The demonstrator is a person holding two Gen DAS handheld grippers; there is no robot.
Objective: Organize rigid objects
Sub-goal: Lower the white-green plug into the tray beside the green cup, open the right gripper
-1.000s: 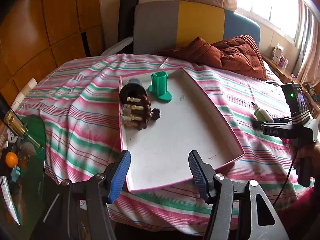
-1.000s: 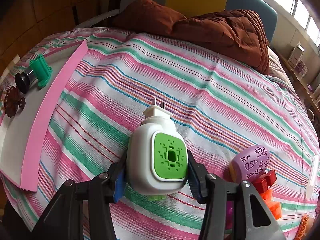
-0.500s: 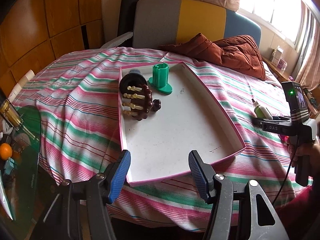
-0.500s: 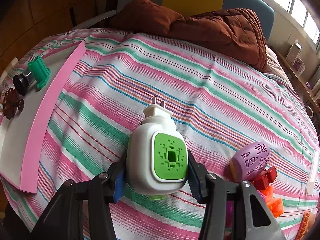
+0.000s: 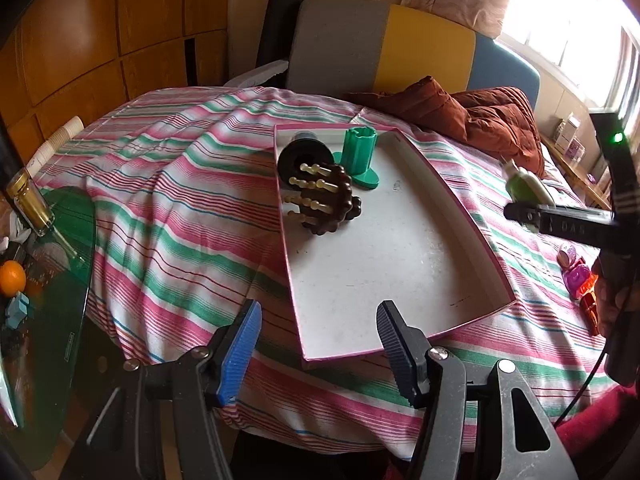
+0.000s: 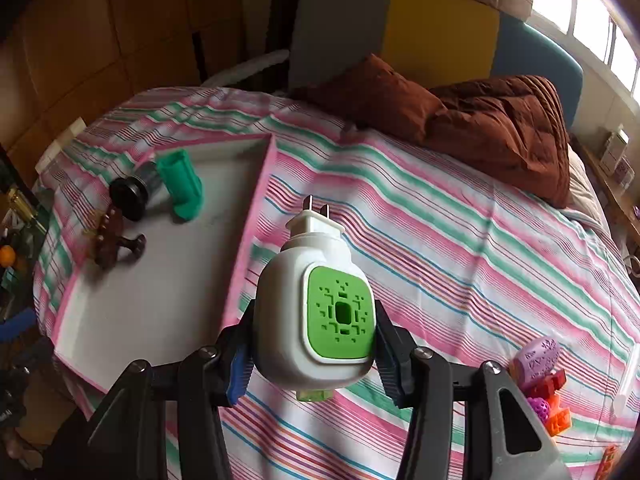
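Observation:
My right gripper [image 6: 312, 356] is shut on a white plug-in device with a green face [image 6: 316, 320], held in the air above the striped bedspread, just right of the pink-rimmed white tray [image 6: 244, 240]. In the left wrist view the same device [image 5: 526, 188] shows at the right, above the bed. The tray [image 5: 400, 280] holds a green spool [image 5: 358, 156], a black cylinder [image 5: 294, 160] and a brown pegged piece [image 5: 328, 200] at its far end. My left gripper [image 5: 316, 340] stands open and empty over the tray's near edge.
Purple, red and orange plastic toys [image 6: 540, 376] lie on the bedspread at the lower right. A brown quilt [image 6: 480, 124] is heaped at the far side. A glass side table [image 5: 44, 280] with a bottle and an orange stands left of the bed.
The right gripper has lifted the plug-in device off the bedspread and carried it left towards the tray. The left gripper has drifted a little left along the tray's near edge.

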